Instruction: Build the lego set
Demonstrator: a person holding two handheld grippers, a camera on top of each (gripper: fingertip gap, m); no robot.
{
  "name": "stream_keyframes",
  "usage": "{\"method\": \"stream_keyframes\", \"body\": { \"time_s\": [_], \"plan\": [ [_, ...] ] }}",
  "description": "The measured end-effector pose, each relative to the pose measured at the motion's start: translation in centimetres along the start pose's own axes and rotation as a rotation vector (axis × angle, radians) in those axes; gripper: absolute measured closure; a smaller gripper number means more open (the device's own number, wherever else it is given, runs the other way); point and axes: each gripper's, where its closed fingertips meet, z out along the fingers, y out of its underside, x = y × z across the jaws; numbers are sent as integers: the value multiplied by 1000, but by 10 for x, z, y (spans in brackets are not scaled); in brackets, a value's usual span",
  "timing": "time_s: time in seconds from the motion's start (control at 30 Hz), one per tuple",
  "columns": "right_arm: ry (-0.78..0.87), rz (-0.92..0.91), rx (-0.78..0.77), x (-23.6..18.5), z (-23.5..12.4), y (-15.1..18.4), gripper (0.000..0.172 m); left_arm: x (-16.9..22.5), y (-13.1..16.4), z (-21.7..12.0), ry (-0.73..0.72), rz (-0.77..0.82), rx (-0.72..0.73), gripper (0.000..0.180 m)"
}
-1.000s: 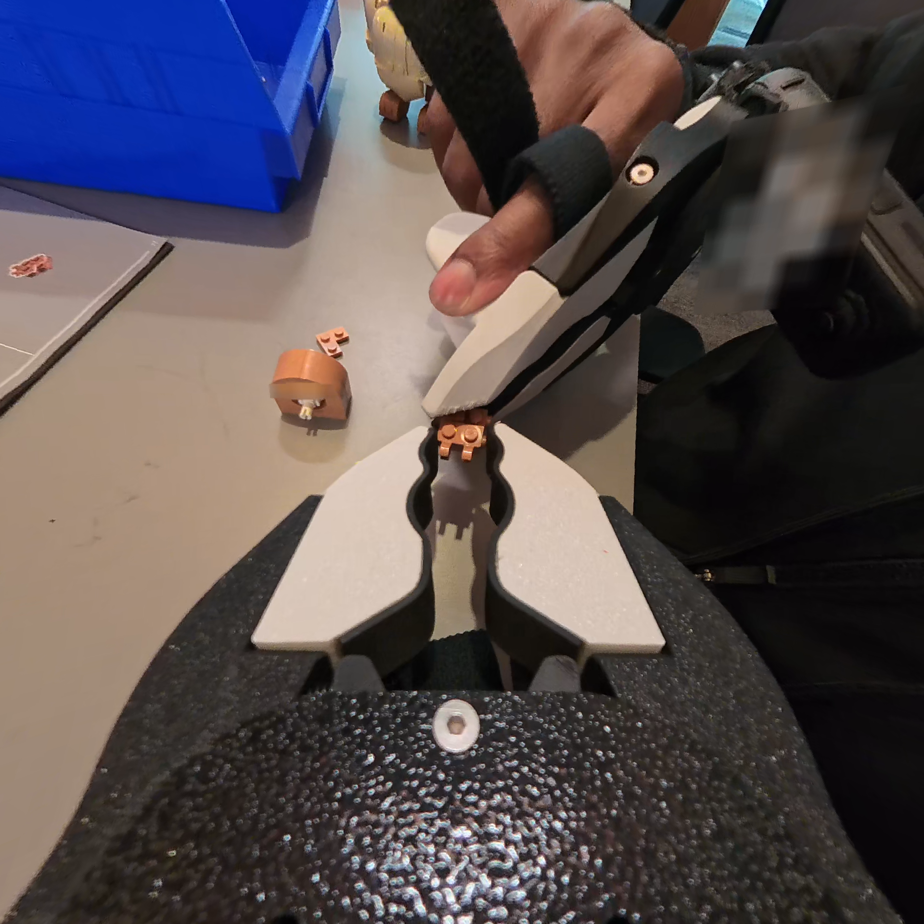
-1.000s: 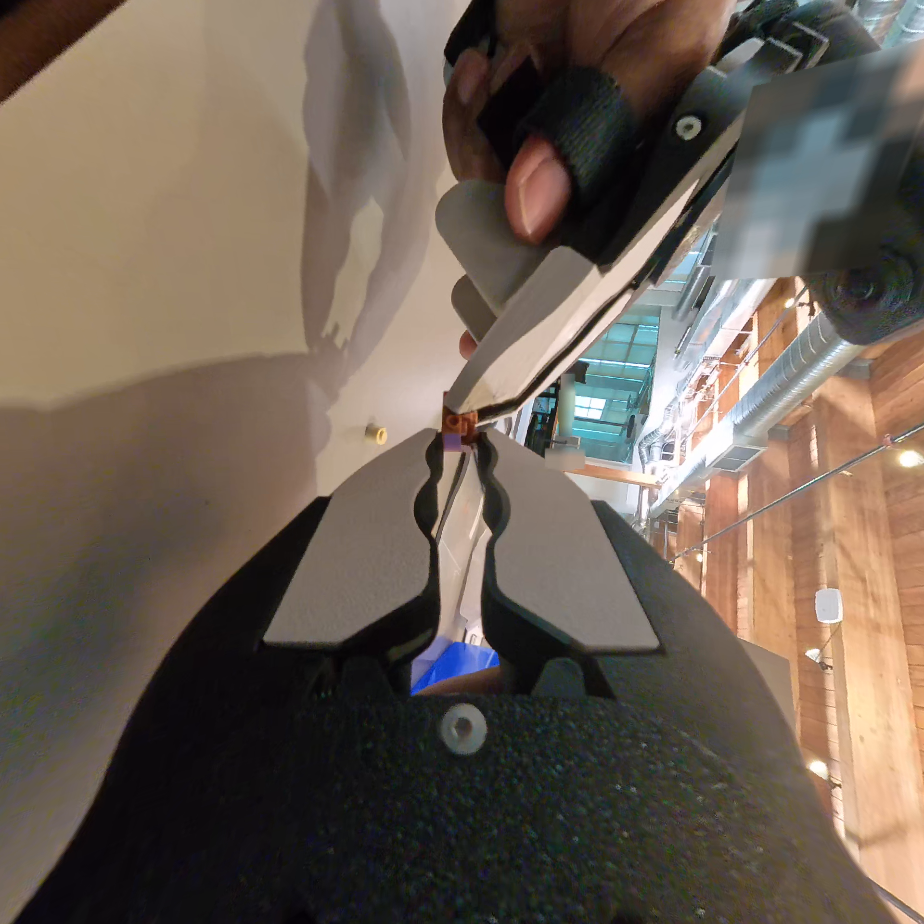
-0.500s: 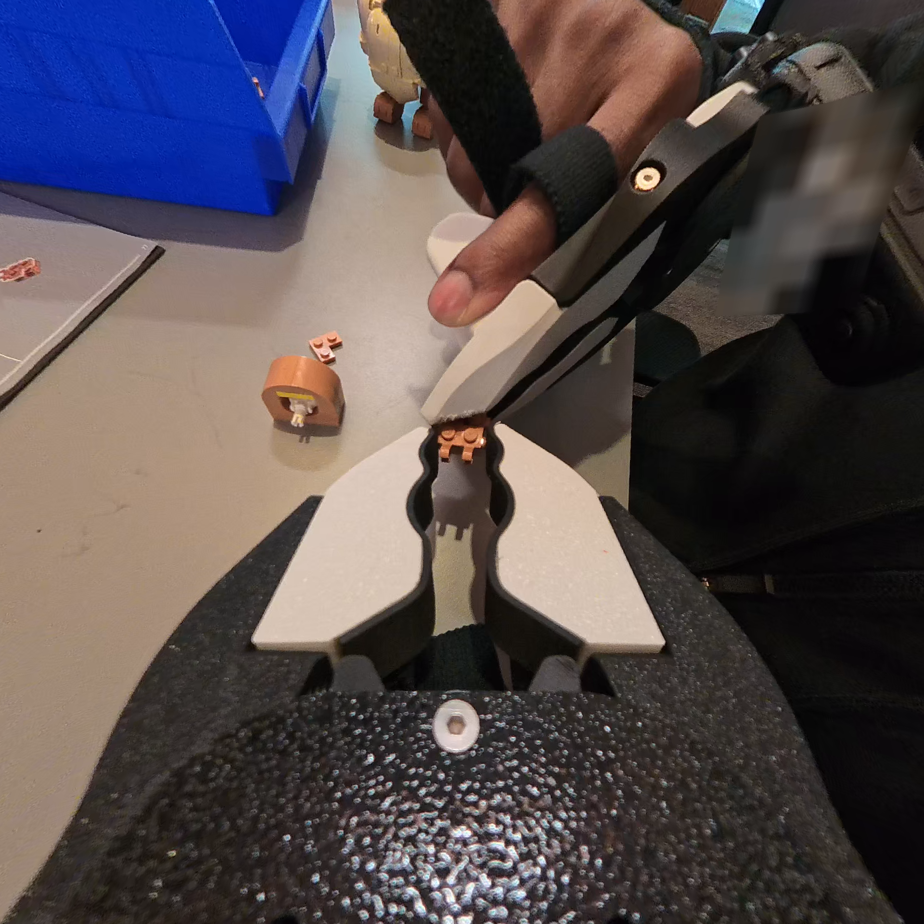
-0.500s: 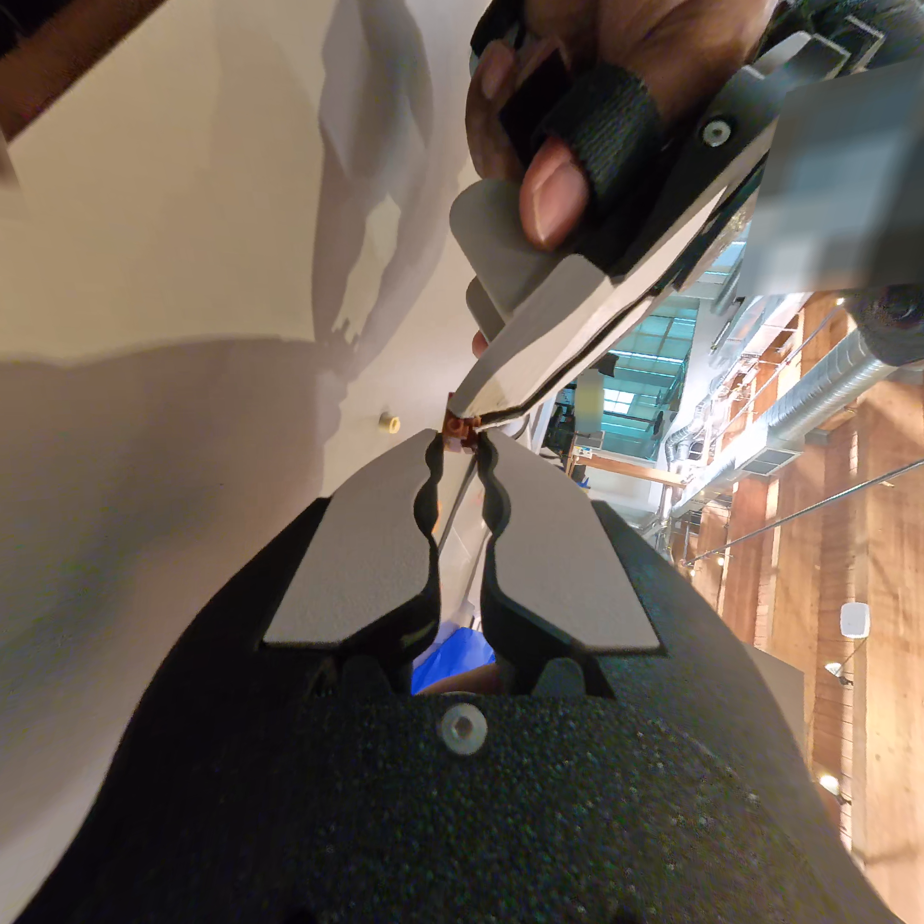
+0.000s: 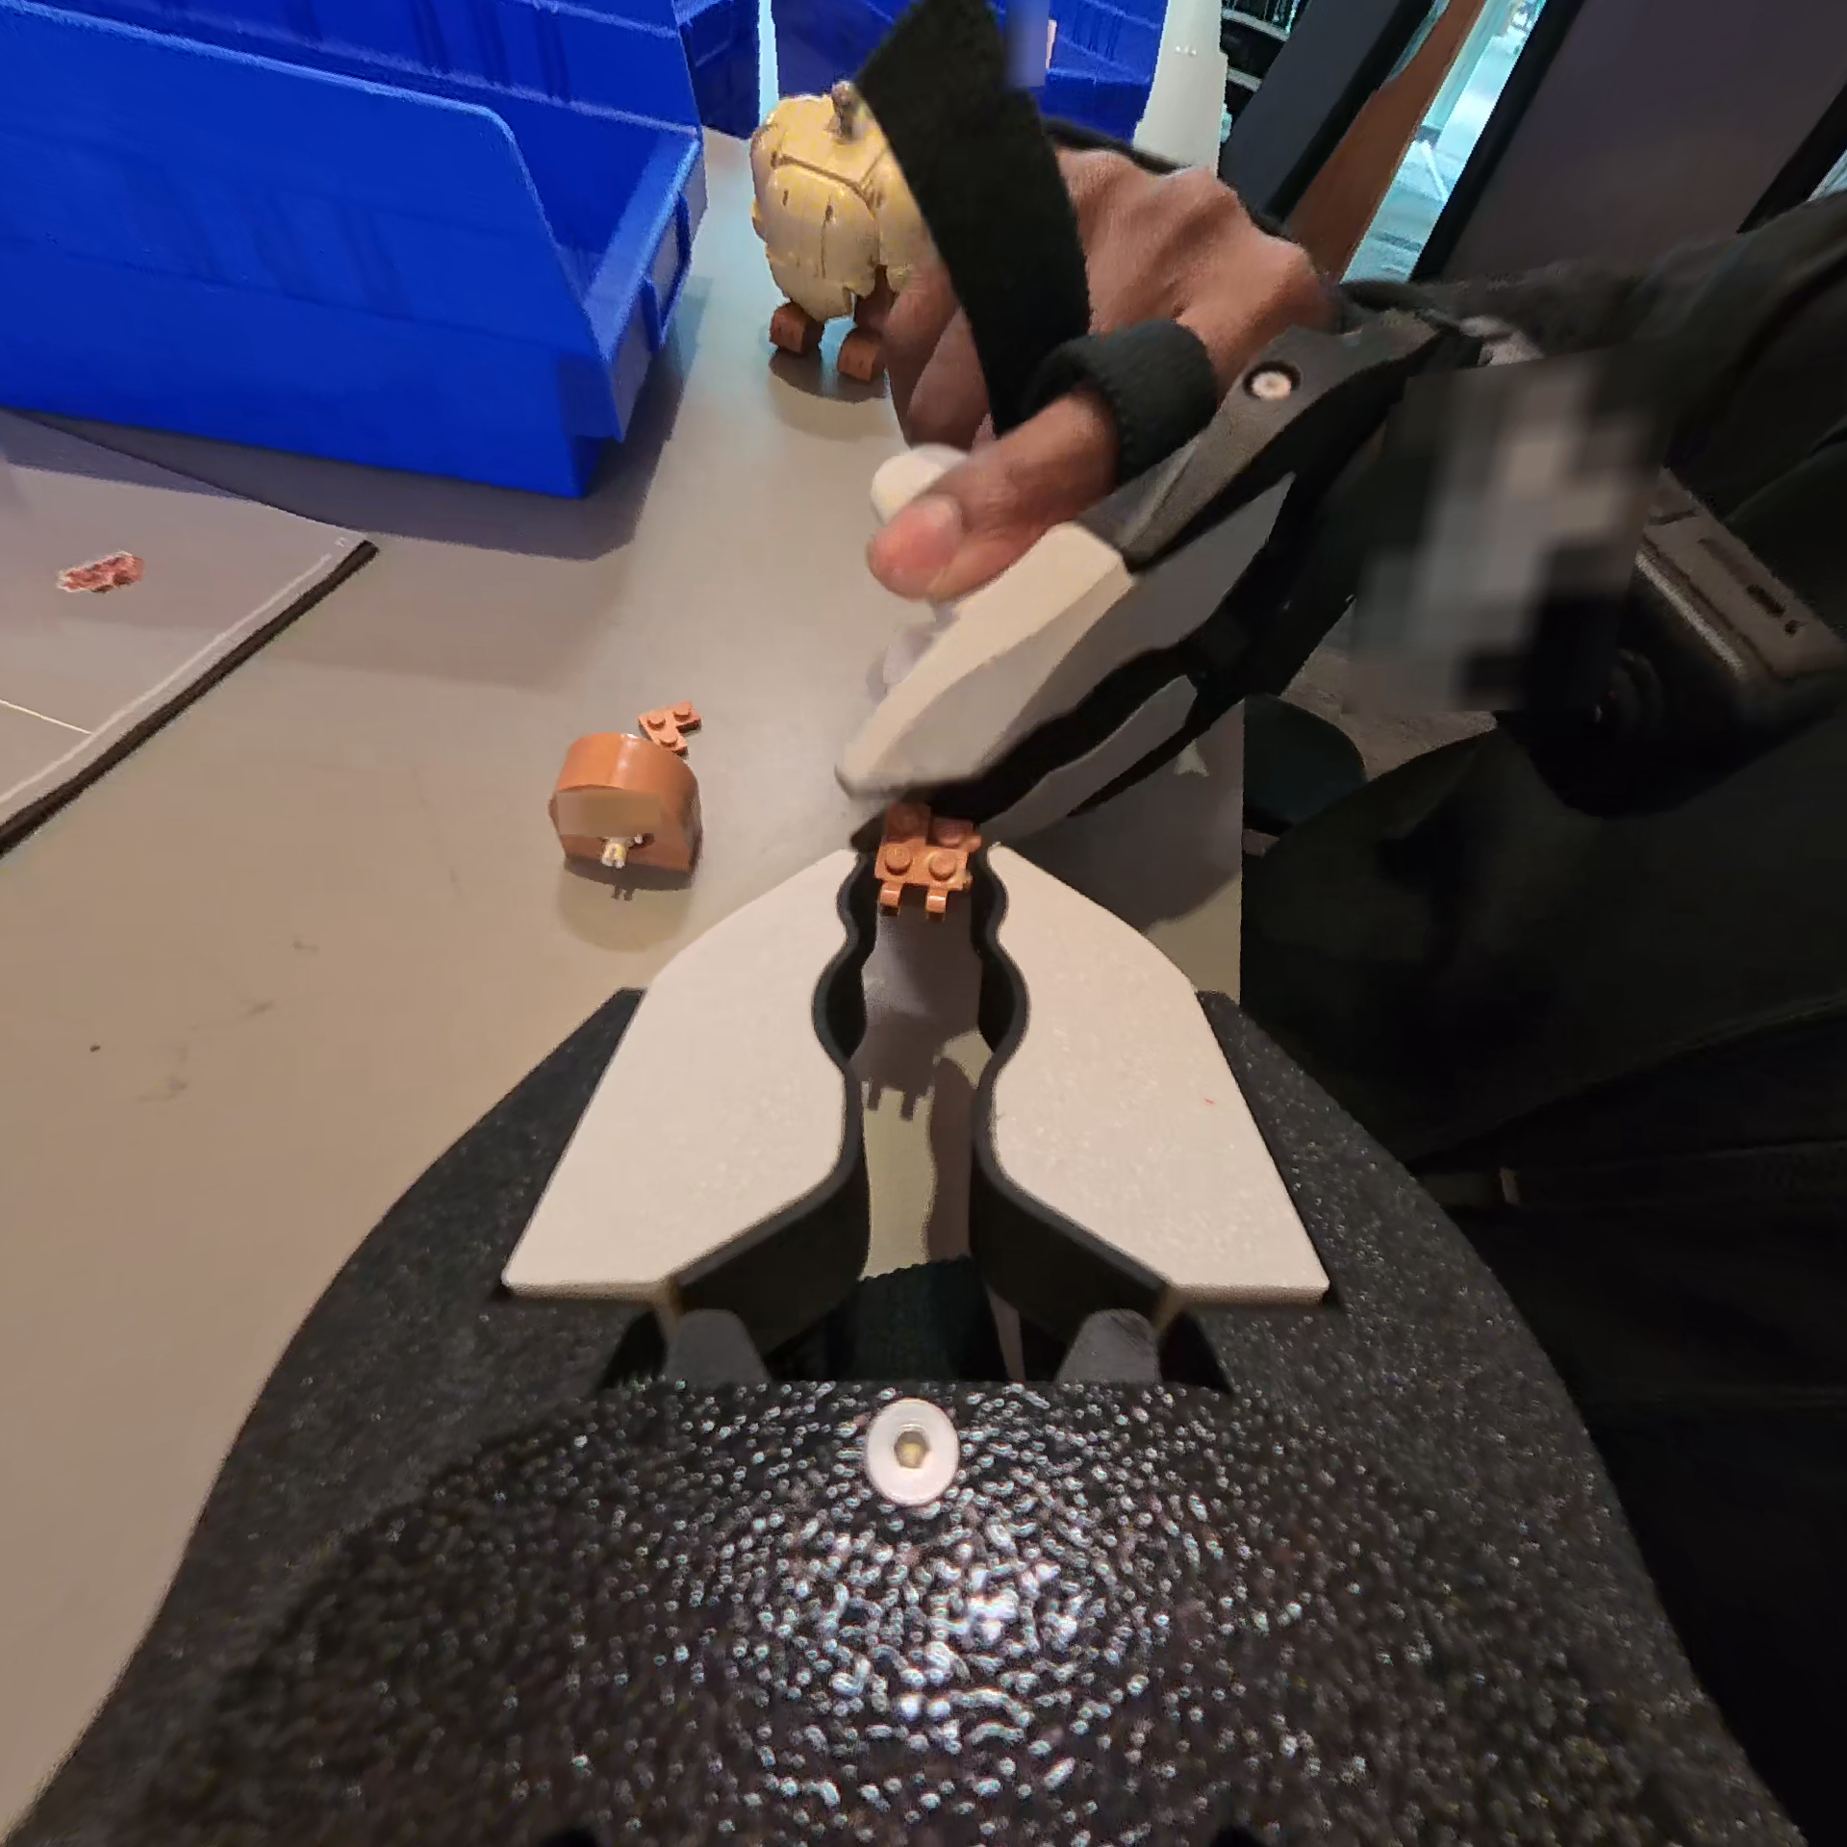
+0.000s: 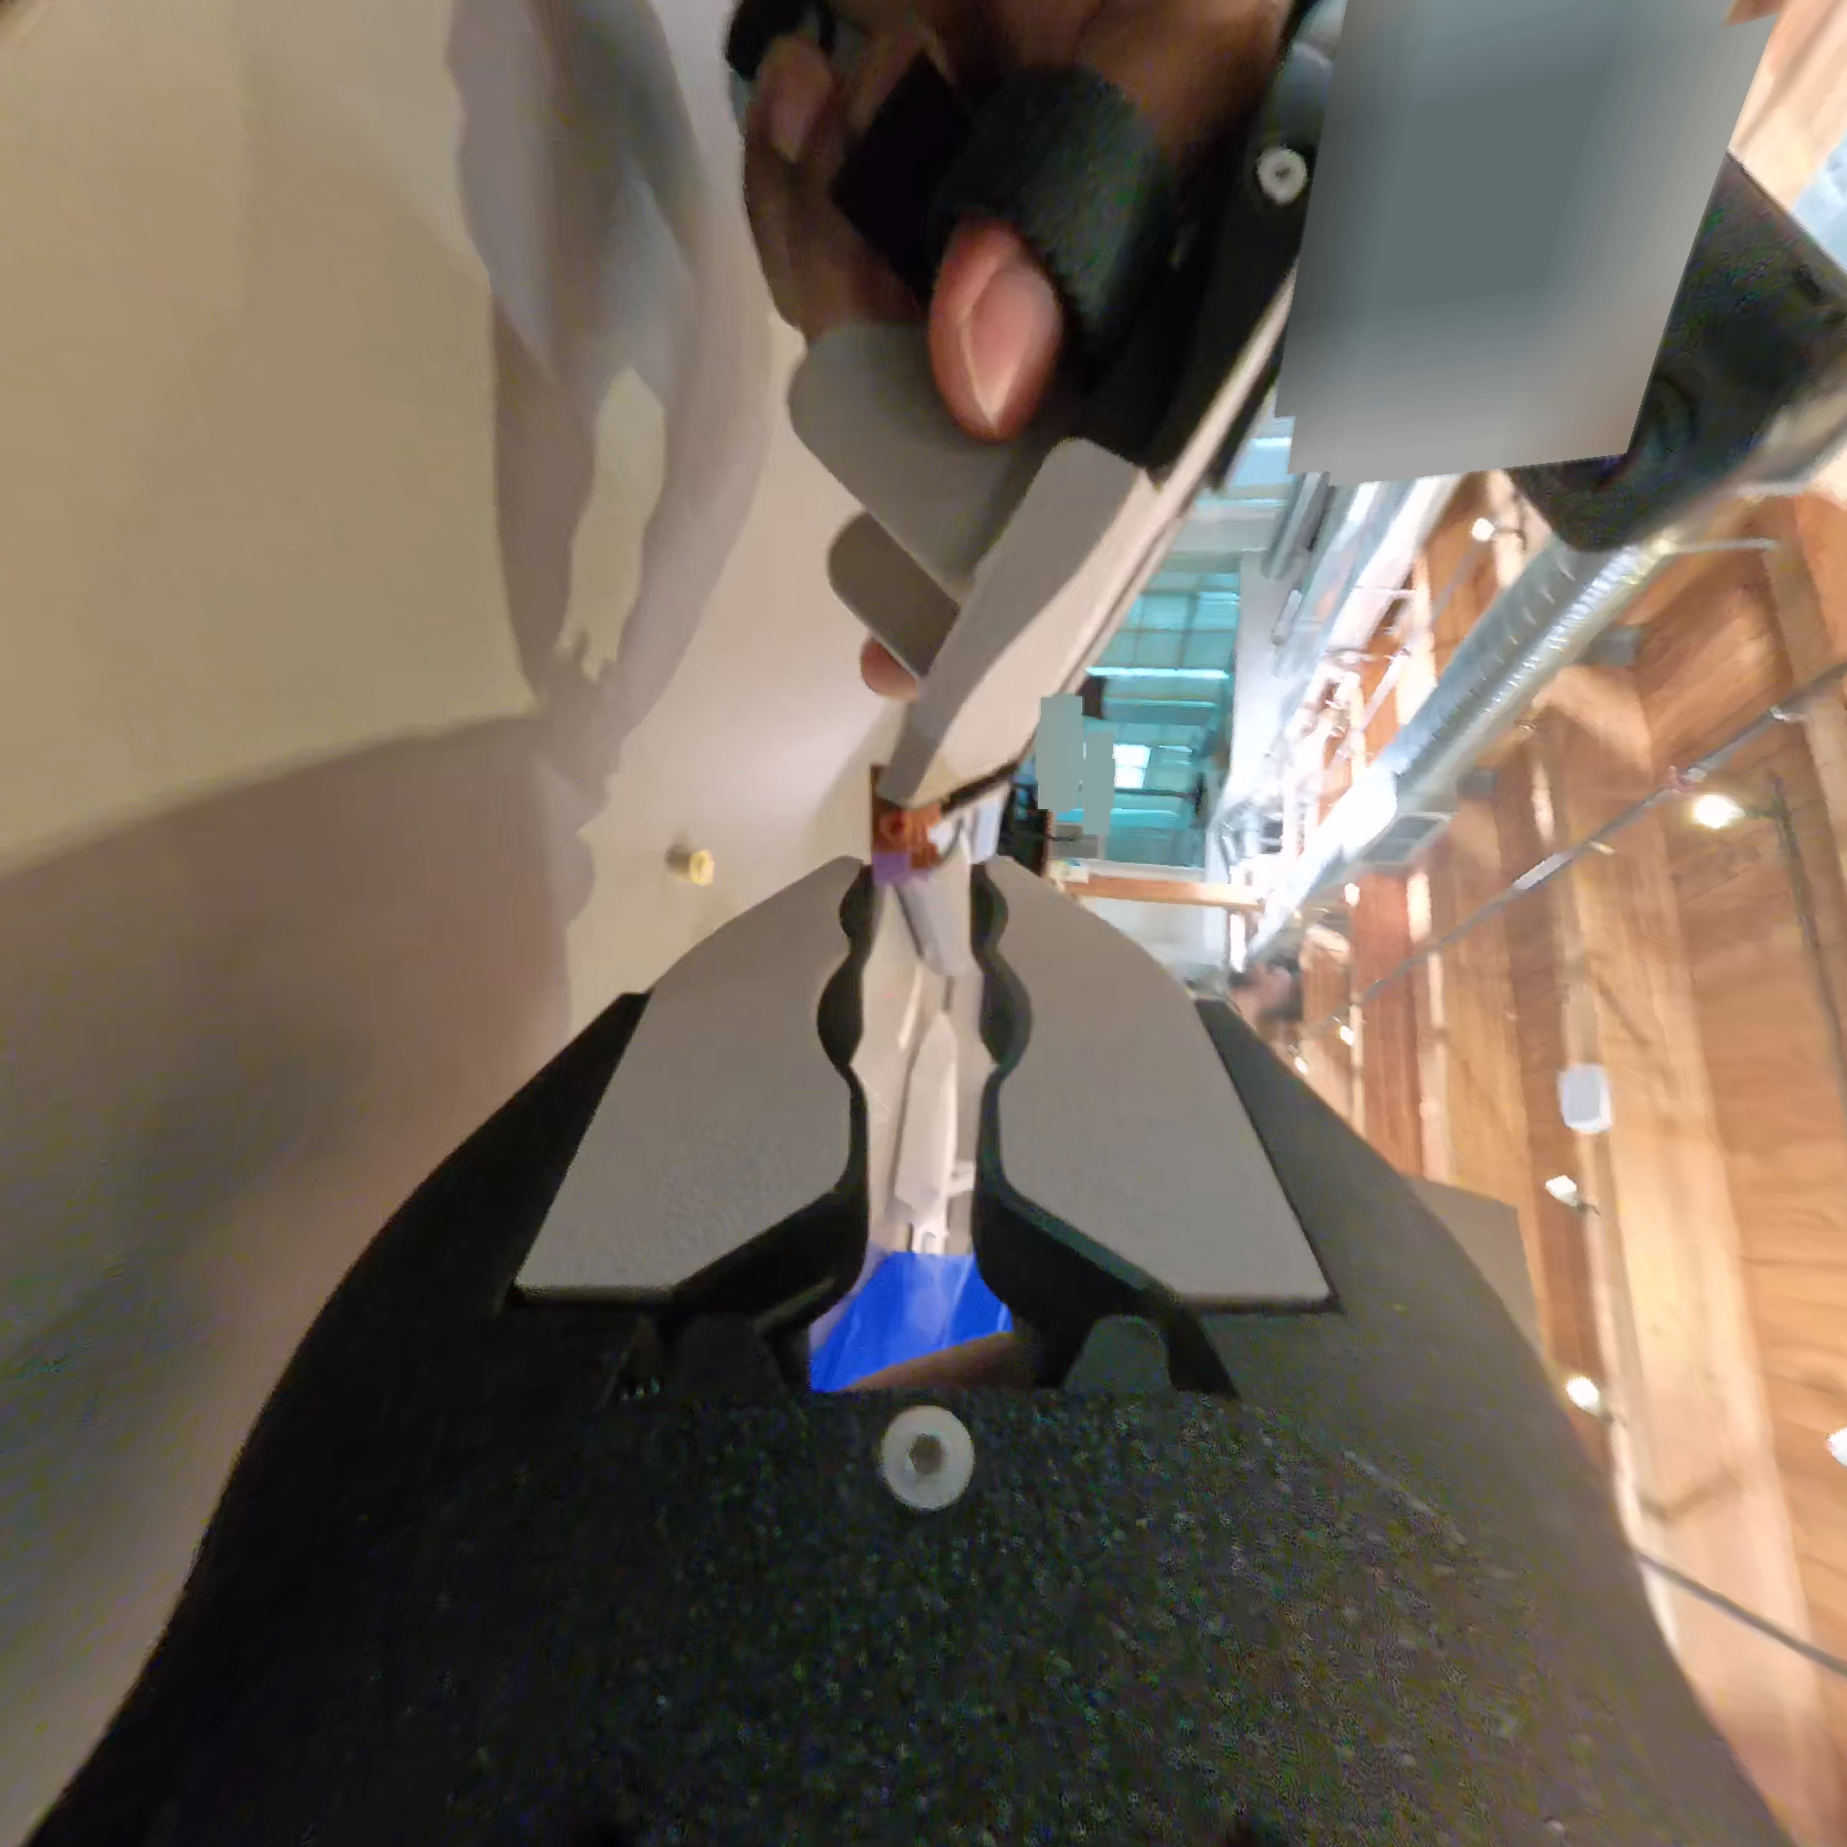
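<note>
While left claw pinches a small brown brick plate, right claw tips touch it from above, grip unclear; brown round piece lies left on desk.

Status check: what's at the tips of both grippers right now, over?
Left gripper clamps small brown plate piece. Right gripper tips at its far edge, grip unclear. Brown rounded block sits clear.

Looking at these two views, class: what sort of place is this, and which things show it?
Probably a workshop or lab bench: blue plastic storage bins on a grey worktable, loose orange-brown toy bricks, and exposed metal ducting along wooden walls.
</note>
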Motion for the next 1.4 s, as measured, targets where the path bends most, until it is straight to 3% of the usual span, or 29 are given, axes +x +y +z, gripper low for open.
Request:
{"method": "stream_keyframes", "body": {
  "time_s": [0.2, 0.3, 0.37, 0.93, 1.0, 1.17, 1.4],
  "plan": [
    [54, 37, 15, 4, -4, 0, 146, 0, 1, -3, 3, -8, 10, 163],
    [55, 23, 35, 2, -3, -6, 149, 3, 0, -1, 15, -7, 15, 163],
    [53, 9, 44, 1, -2, -8, 160, 5, -3, -1, 24, -13, 29, 163],
    [68, 70, -1, -1, 2, -2, 159, -2, -1, -1, -33, -10, 61, 163],
    [44, 124, -15, -4, 0, 3, 149, -10, 5, -5, -98, 57, 24, 163],
    [-90, 410, -34, -15, -5, 18, 149, -28, 30, -15, -220, 266, -142, 163],
    [-234, 750, -42, -21, 1, 24, 154, -34, 56, -13, -175, 183, -256, 163]
  ]
}}
